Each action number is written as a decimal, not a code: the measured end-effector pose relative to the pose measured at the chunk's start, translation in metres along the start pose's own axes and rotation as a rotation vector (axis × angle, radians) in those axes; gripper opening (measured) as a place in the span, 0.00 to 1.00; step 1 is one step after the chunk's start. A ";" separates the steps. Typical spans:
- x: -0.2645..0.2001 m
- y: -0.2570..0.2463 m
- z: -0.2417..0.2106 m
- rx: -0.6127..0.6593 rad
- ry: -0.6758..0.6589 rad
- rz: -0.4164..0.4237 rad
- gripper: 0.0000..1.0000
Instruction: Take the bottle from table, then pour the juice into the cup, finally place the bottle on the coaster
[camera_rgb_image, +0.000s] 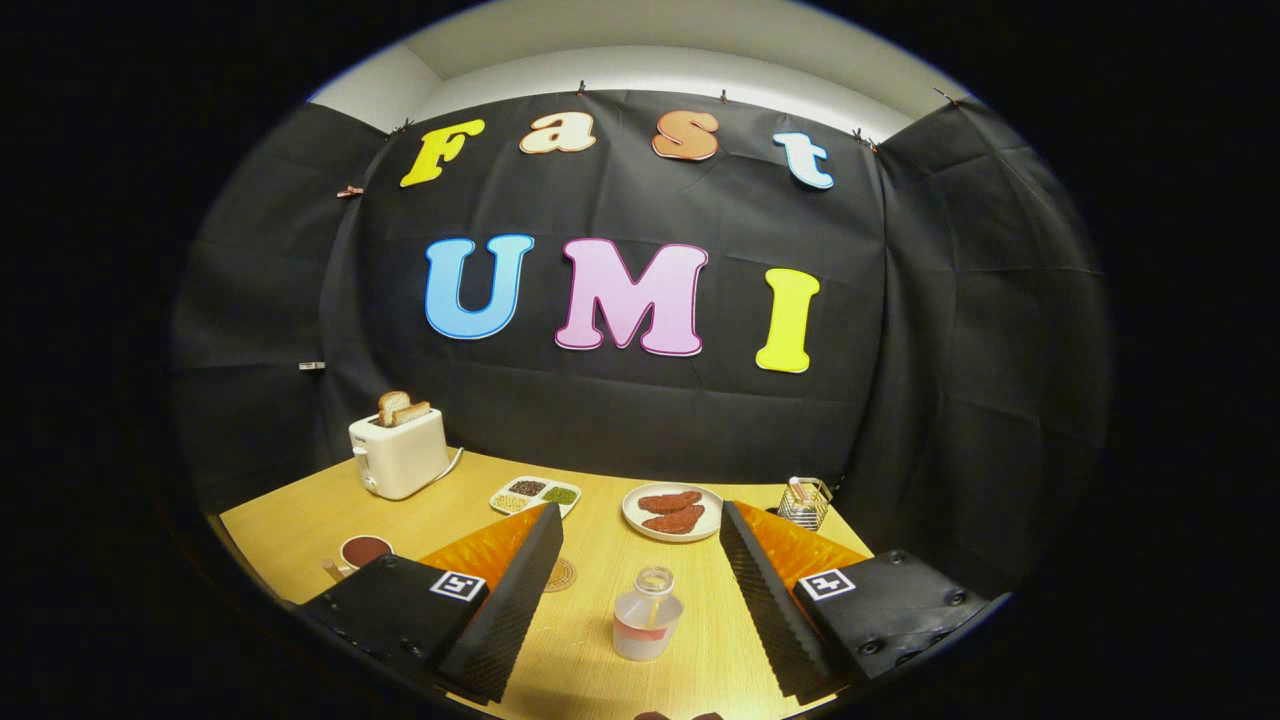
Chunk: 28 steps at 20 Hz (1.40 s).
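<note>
Beside the clear plastic bottle with a red band (646, 625) lies a round tan patterned coaster (560, 574); beyond it, a white plate of reddish-brown patties (671, 512); farther off, a white toaster (399, 453) on the pale wooden table (300, 520).

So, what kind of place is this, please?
Probably a staged breakfast table in a booth: a toaster with bread, a plate of food, and a bottle on the wooden table. The gripper has its fingers open around the bottle.

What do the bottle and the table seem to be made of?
Bottle, standing between the open gripper fingers: likely translucent, matte plastic, since its cloudy wall shows through dimly. Table: pale wood or wood-look laminate, with fine straight grain and a smooth finish.
</note>
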<state>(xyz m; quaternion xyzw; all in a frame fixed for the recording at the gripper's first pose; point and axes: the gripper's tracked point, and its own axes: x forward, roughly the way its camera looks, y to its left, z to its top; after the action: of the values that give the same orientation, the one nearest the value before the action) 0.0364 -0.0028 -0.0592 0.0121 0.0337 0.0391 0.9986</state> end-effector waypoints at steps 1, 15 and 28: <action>0.003 -0.001 -0.004 -0.002 0.003 0.004 0.97; 0.048 -0.005 -0.097 0.031 0.111 0.081 0.97; 0.068 -0.006 -0.156 0.059 0.144 0.116 0.98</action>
<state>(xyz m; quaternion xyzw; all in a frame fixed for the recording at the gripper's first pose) 0.0942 -0.0003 -0.2192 0.0408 0.1057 0.0967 0.9888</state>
